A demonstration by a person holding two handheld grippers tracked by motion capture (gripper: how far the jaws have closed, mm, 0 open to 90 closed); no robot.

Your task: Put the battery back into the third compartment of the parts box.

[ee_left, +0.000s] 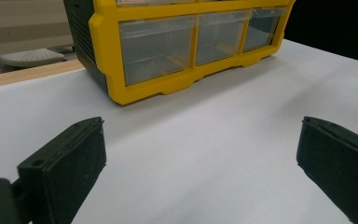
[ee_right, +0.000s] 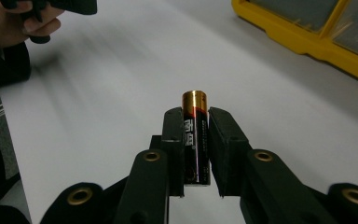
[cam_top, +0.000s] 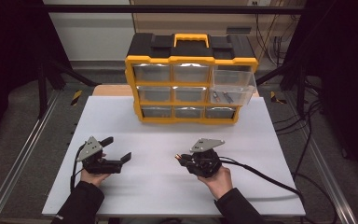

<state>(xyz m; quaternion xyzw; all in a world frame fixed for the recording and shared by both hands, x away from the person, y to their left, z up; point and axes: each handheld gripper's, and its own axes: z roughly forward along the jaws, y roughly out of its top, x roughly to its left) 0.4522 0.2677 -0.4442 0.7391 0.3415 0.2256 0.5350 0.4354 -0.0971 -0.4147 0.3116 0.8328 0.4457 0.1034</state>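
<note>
right gripper [ee_right: 196,122] jaws clamp a battery [ee_right: 196,135] (left gripper [ee_left: 200,154] wide) over bare table [cam_top: 168,186].

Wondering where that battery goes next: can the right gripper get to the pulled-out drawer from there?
Probably yes: bare table lies between the right gripper and the open drawer.

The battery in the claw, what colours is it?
The battery is black with a gold top and a thin red band, clearest in the right gripper view.

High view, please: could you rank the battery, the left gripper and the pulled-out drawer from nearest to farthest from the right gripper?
1. battery: clamped in the right gripper.
2. left gripper: across the table, on the left.
3. pulled-out drawer: on the organiser's right, at the back.
</note>
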